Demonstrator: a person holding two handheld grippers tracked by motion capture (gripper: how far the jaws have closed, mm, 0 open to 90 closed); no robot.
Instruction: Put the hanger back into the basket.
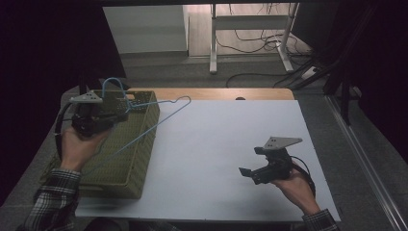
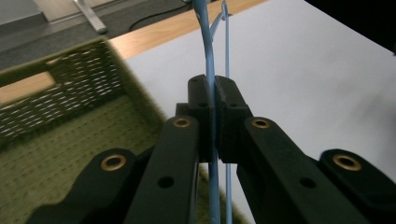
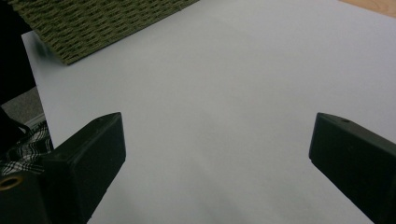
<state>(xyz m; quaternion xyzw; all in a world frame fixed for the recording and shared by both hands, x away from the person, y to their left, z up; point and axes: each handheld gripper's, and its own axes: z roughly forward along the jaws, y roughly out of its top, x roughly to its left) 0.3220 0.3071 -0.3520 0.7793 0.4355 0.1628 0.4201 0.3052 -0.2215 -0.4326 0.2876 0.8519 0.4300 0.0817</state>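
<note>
High view: left hand-held gripper [image 1: 126, 111] clamps blue hanger [image 1: 159, 122]; right hand-held gripper [image 1: 244, 172] gapes wide.

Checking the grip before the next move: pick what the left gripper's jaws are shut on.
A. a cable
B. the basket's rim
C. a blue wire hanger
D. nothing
C: in the left gripper view the left gripper pinches the thin blue wire hanger between its closed pads, above the green basket.

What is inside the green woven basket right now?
The basket floor looks bare in the left gripper view. The blue wire hanger, clamped in the left gripper, crosses above it; the hand covers part.
</note>
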